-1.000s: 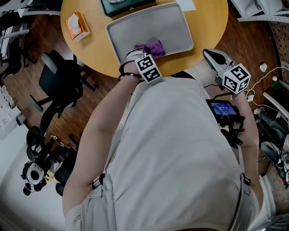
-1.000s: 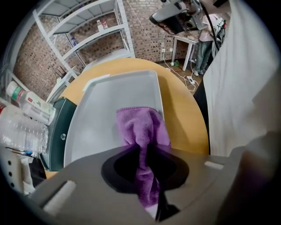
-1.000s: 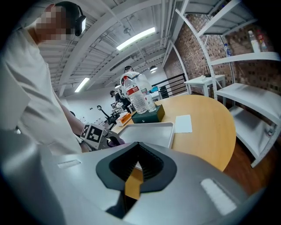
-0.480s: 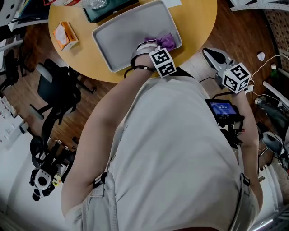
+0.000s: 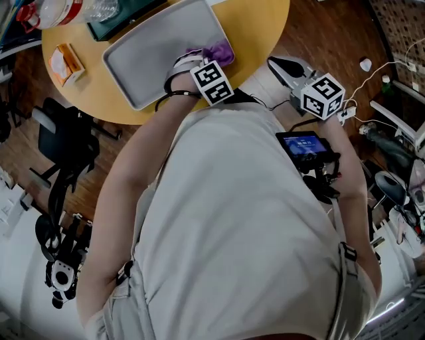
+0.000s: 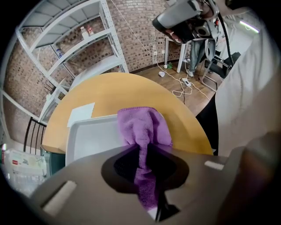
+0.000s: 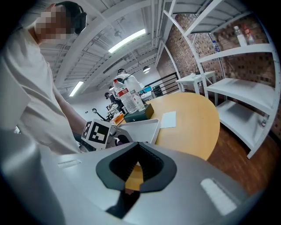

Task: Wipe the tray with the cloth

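Note:
The grey tray [image 5: 143, 56] lies on the round wooden table [image 5: 259, 23]. A purple cloth [image 5: 218, 53] rests on the tray's near right corner. My left gripper [image 5: 194, 65] is shut on it from the near side. In the left gripper view the cloth [image 6: 142, 129] runs up between the jaws of that gripper [image 6: 142, 169] and spreads over the tray [image 6: 90, 136]. My right gripper [image 5: 287, 68] hangs off the table's right edge, over the floor. It [image 7: 131, 175] looks shut with nothing held, and it faces the tray [image 7: 140, 129] from the side.
An orange tissue pack [image 5: 65, 63], plastic bottles [image 5: 73, 10] and a dark green box [image 5: 129, 16] stand beyond the tray. A white sheet of paper [image 6: 81, 114] lies at its far side. An office chair [image 5: 60, 143] stands on the left. Cables [image 5: 364, 66] lie on the floor at the right.
My left gripper has dragged the cloth rightwards along the tray's near edge to its near right corner. The right gripper has stayed beside the table.

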A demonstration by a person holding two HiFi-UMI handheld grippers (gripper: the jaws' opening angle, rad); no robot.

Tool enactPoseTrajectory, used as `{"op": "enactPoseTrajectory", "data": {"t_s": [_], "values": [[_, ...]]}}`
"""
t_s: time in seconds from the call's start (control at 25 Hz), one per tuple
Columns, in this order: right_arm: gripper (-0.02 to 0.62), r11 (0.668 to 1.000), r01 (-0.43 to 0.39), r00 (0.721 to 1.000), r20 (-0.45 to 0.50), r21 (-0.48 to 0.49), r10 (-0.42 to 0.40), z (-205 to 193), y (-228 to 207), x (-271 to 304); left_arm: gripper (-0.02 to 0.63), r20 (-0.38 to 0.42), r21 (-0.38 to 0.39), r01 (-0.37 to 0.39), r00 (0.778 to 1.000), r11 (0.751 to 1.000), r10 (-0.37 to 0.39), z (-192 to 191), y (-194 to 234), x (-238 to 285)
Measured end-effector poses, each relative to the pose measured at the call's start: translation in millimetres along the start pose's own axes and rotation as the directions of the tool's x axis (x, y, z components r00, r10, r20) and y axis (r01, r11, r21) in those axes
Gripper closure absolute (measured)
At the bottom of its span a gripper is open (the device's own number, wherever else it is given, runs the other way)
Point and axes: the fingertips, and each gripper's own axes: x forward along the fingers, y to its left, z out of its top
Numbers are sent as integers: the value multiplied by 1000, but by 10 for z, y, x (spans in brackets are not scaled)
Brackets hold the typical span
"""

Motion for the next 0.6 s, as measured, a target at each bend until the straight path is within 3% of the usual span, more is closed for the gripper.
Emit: {"op": "enactPoseTrajectory", "data": {"t_s": [0.24,0.6], "values": [[592,1000,-17,1000,5,-5,17,68,36,16,554,4,-37,-26,1000,999,26,-58,309,-76],[592,1000,-10,1000,-11,9,10,67,10,9,554,1,-30,-64,998,998,64,-149,1025,-55]]}}
